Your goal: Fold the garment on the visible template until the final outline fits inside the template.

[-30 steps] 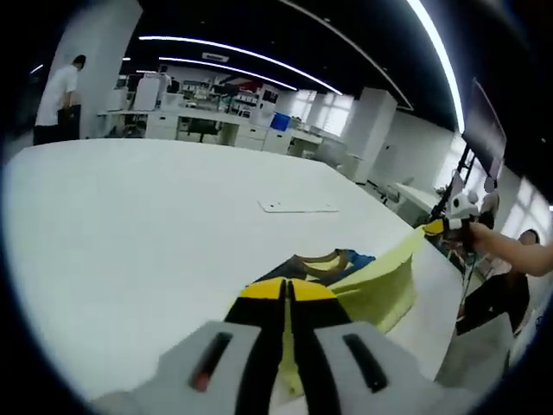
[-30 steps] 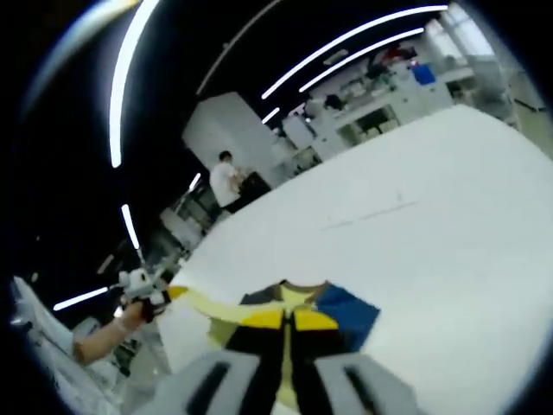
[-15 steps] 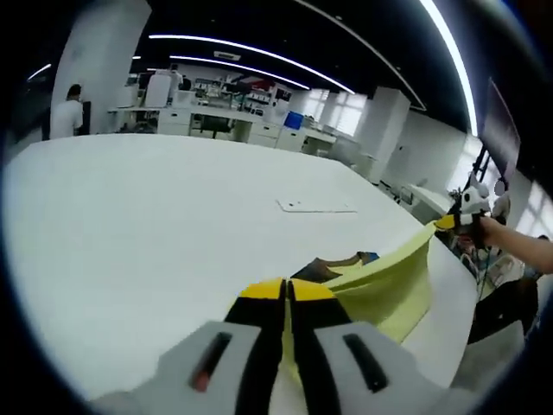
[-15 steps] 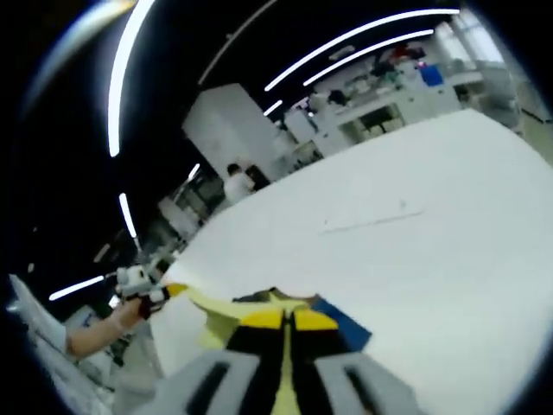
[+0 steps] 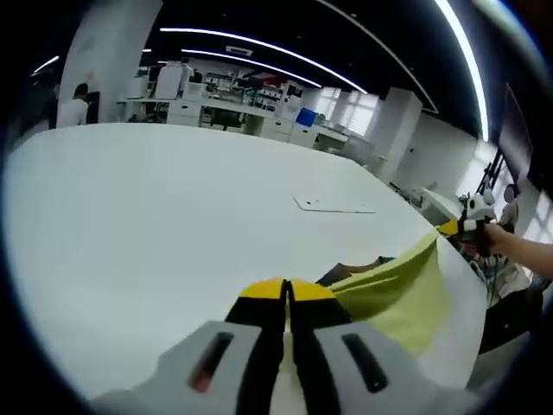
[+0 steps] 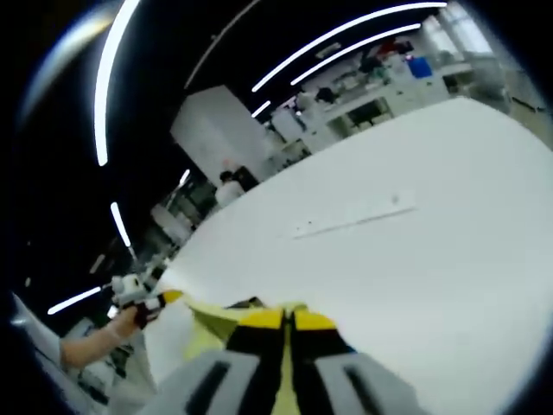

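In the left gripper view, the left gripper (image 5: 287, 292) had its jaws pressed together on an edge of the yellow garment (image 5: 399, 294), which stretched taut above the white table (image 5: 155, 216) to the right gripper (image 5: 456, 226), held in a person's hand (image 5: 491, 237); a flat white template (image 5: 335, 204) lay on the table well beyond the garment. In the right gripper view, the right gripper (image 6: 286, 319) was likewise clamped on the garment (image 6: 216, 316), whose edge ran to the left gripper (image 6: 155, 298) in the other hand (image 6: 123, 322), with the template (image 6: 354, 216) far across the table (image 6: 449, 225).
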{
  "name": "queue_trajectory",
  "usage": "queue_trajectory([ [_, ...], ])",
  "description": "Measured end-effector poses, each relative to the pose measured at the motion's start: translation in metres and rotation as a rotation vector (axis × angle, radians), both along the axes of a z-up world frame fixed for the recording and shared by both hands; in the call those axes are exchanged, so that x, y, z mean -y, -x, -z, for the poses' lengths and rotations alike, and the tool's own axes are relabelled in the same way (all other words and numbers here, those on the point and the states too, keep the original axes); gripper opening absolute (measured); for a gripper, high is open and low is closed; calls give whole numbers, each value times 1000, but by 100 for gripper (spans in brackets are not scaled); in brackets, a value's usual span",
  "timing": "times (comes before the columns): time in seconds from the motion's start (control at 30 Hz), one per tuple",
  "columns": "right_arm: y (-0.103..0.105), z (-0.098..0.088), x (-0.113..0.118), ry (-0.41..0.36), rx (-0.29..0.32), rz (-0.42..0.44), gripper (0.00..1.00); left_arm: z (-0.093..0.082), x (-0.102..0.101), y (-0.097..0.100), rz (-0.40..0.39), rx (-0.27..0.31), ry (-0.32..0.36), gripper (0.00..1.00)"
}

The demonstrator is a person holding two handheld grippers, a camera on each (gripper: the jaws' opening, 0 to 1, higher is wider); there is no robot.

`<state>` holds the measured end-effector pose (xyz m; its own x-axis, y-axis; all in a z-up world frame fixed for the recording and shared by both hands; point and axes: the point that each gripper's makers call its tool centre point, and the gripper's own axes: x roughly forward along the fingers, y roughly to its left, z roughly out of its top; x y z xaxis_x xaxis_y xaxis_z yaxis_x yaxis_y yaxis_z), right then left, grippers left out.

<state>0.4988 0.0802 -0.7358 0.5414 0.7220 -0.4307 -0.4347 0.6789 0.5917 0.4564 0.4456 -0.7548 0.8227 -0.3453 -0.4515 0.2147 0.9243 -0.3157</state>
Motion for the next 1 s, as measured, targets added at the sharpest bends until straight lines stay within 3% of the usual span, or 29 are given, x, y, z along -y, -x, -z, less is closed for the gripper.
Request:
queue_trajectory([
  [0.1,-3,6,-3,-10,-16,2,0,5,-3,-5,-13,-14,22,0],
  [0.3,-11,25,0,8,-43,5,0,21,-4,-3,-8,-37,3,0],
  [0.57,-15,28,1,14,-56,10,0,23,2,-1,0,-49,1,0],
  [0.63,-15,30,2,27,-52,3,0,25,8,0,27,-40,-24,0],
  [0.73,-14,34,1,32,-62,-5,0,34,6,2,103,-38,-118,0],
  [1.0,-21,50,7,66,-81,18,0,41,7,-3,140,-48,-131,0],
])
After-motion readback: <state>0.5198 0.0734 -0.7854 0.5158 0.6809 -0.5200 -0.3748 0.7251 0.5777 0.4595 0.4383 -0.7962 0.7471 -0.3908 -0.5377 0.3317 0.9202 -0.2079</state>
